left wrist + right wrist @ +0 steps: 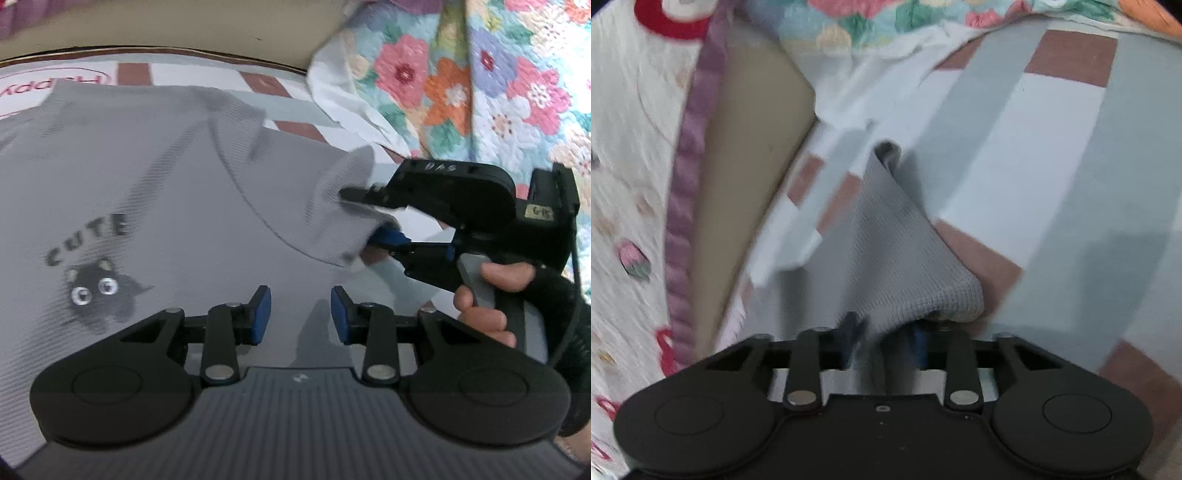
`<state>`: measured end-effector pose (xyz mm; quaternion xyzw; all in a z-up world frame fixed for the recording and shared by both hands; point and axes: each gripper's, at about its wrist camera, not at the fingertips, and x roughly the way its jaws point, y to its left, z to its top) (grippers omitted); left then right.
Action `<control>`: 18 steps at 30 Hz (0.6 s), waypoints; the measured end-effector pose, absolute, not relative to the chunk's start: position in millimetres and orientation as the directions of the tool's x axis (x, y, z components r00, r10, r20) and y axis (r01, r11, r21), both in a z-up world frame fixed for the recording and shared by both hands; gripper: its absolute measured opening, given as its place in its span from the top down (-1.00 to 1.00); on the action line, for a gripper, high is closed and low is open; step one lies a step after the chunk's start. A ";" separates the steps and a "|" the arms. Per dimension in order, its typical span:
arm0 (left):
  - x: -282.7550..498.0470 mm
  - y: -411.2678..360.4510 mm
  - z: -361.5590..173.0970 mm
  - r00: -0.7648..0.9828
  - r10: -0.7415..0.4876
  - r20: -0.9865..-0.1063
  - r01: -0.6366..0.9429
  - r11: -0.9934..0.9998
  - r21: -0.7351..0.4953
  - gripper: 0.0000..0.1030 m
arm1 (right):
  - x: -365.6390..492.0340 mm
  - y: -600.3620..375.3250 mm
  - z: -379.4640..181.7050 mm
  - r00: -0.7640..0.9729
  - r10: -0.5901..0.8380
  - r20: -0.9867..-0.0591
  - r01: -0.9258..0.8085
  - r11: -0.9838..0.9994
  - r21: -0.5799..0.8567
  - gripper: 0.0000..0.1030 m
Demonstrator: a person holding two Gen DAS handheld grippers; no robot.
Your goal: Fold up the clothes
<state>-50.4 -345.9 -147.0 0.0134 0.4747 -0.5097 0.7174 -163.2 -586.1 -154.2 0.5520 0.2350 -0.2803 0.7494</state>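
Observation:
A grey T-shirt (166, 166) with a black cat print and the word CUTE lies flat on the bed, front up. My left gripper (301, 314) hovers over its lower middle, open, with nothing between its blue pads. My right gripper (369, 218) is at the shirt's right sleeve (332, 192), held by a gloved hand (480, 306). In the right wrist view the bunched grey sleeve (897, 258) lies between the spread fingers of the right gripper (886, 332) and drapes over the right-hand one. The pads stand apart and do not pinch the cloth.
A checked bed sheet (1034, 147) of grey, white and brown squares lies under the shirt. A floral quilt (480, 92) is heaped at the right. A beige headboard (750, 166) and a white quilt with purple trim (628, 147) border the far side.

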 end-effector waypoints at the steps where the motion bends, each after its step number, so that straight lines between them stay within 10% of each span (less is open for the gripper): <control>1: -50.1 -342.8 -144.4 0.040 -0.722 -0.691 0.740 0.486 -0.465 0.31 | -160.0 -586.5 -153.7 0.740 -0.173 -0.650 0.672 0.257 0.695 0.04; 3: -52.1 -337.7 -136.9 0.070 -0.729 -0.681 0.747 0.491 -0.448 0.30 | -153.6 -587.3 -152.8 0.754 -0.198 -0.627 0.655 0.305 0.691 0.17; 5: -52.9 -330.2 -128.7 0.113 -0.728 -0.676 0.759 0.502 -0.415 0.29 | -147.5 -587.3 -150.5 0.769 -0.221 -0.599 0.636 0.358 0.684 0.88; 11: -18.1 -284.2 -126.5 0.198 -0.707 -0.678 0.647 0.614 -0.451 0.26 | -129.6 -514.2 -72.4 0.878 -0.182 -0.444 0.355 0.868 0.348 0.89; 18: 11.2 -241.5 -130.4 0.224 -0.714 -0.664 0.544 0.657 -0.522 0.21 | -101.4 -439.6 -96.2 0.742 0.039 -0.670 0.019 0.997 0.078 0.90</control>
